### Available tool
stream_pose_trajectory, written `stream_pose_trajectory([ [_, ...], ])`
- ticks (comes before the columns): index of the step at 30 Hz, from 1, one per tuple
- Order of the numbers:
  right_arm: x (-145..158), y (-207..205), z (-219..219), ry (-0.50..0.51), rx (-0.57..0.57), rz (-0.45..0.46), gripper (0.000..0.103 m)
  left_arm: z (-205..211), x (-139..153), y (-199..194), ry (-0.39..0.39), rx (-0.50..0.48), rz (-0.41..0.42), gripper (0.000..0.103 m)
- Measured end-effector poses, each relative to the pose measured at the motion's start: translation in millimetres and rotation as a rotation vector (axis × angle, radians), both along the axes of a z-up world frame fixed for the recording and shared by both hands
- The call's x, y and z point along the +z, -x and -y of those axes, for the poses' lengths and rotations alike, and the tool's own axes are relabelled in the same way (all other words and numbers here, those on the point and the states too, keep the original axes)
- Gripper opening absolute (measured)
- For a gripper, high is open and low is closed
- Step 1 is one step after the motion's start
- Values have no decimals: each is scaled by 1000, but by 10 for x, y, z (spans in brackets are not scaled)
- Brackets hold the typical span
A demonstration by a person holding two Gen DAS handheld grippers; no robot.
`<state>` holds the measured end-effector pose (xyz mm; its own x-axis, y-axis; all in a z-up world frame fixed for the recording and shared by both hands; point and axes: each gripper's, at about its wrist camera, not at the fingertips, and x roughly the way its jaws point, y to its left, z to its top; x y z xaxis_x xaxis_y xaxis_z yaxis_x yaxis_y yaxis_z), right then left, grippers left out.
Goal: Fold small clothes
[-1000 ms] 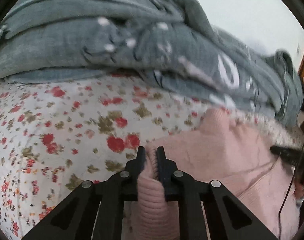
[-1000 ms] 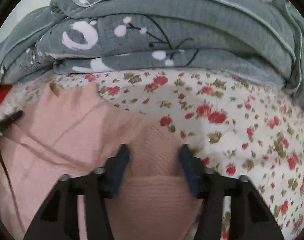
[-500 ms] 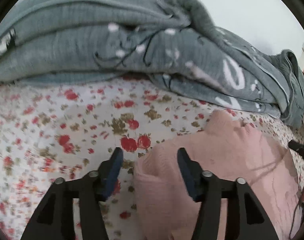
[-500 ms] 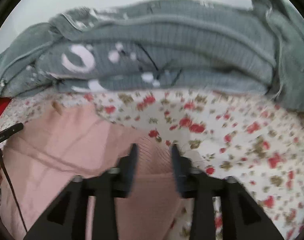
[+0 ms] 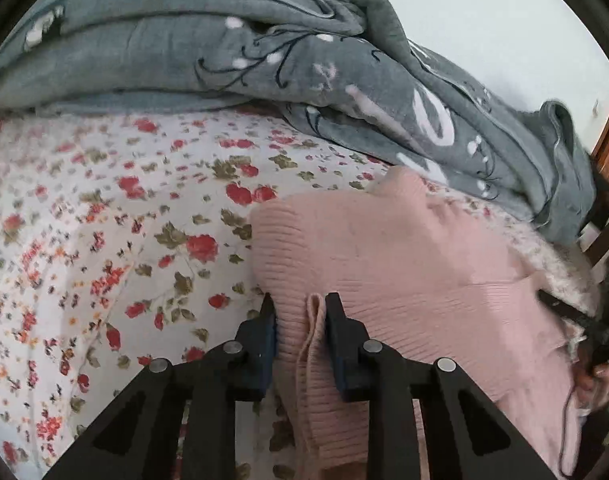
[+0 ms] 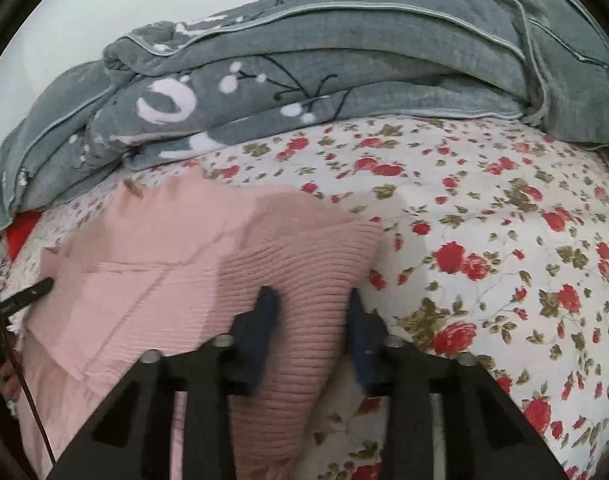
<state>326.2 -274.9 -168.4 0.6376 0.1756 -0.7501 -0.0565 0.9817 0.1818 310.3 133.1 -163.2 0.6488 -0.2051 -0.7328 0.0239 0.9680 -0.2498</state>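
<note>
Looking through the left wrist view first: the left tongs sit at the bottom centre, narrow and closing, with a pinched ridge of the pink knit garment standing between the pads. The pads look pressed against that fold. The garment spreads from the centre toward the lower right of the frame, lying on the floral bedsheet, its ribbed hem rounded off just above the tongs. A grey blanket is heaped across the top of the frame. At the far right edge, the dark tip of the other tool pokes in over the pink fabric.

Over to the right wrist view now: the right tongs are at the bottom centre, also closing, with a ribbed wedge of the pink knit garment running between the fingers. The picture is blurred here, but the left pad seems to touch the knit and the right one sits at its edge. The garment fills the lower left; floral bedsheet covers the right side, grey blanket across the top.

My read: this knit is soft, light and stretchy, so it will sag and bunch wherever it isn't supported. The thicker ribbed edge is the sensible place to grip, both corners at once, to keep the fold line straight.
</note>
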Motion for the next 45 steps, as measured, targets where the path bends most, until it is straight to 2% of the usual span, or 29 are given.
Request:
stream_pose_trajectory([
  [3, 6, 10, -20, 18, 1, 6, 29, 38, 33, 21, -24, -4, 14, 22],
  [5, 16, 19, 7, 2, 5, 9, 31, 1, 56, 37, -4, -1, 17, 30],
  [7, 42, 33, 74, -37, -9, 4, 37, -40, 94, 76, 9, 17, 20, 34],
  [10, 174, 173, 119, 1, -73, 22, 37, -13, 228, 256, -37, 49, 31, 40],
  [12, 294, 406, 90, 67, -83, 31, 37, 31, 304, 455, -65, 49, 42, 47],
  [15, 429, 862, 48, 173, -123, 73, 37, 106, 415, 856, -86, 37, 60, 48],
  [17, 477, 1152, 52, 160, -120, 62, 35, 156, 478, 1155, -105, 41, 72, 48],
  [20, 510, 1615, 32, 79, -66, 35, 35, 234, 510, 1555, -145, 39, 66, 48],
  [23, 506, 2031, -36, 71, -24, 57, 35, 248, 479, 1933, -136, 36, 60, 48],
  [25, 467, 2271, -57, 85, -15, 65, 35, 264, 423, 2188, -115, 26, 61, 50],
  [26, 431, 2423, -64, 65, -1, 64, 38, 278, 390, 2279, -108, 17, 57, 58],
  [28, 371, 2595, -80, 39, 12, 54, 41, 322, 310, 2456, -96, -2, 45, 63],
  [30, 294, 2805, -122, 35, 22, 42, 42, 390, 245, 2597, -111, -18, 46, 64],
  [32, 224, 2971, -163, 34, 32, 36, 44, 473, 196, 2703, -133, -27, 51, 71],
  [35, 65, 3158, -271, 25, 61, 15, 44, 553, 88, 2809, -136, -29, 47, 71],
  [39, -37, 3298, -390, 49, 55, 40, 44, 650, -6, 2956, -175, -1, 73, 71],
  [43, -103, 3379, -500, 44, 72, 48, 44, 694, -50, 3024, -162, 20, 73, 71],
  [45, -146, 3387, -562, 60, 77, 53, 40, 706, -65, 3021, -170, 29, 70, 67],
])
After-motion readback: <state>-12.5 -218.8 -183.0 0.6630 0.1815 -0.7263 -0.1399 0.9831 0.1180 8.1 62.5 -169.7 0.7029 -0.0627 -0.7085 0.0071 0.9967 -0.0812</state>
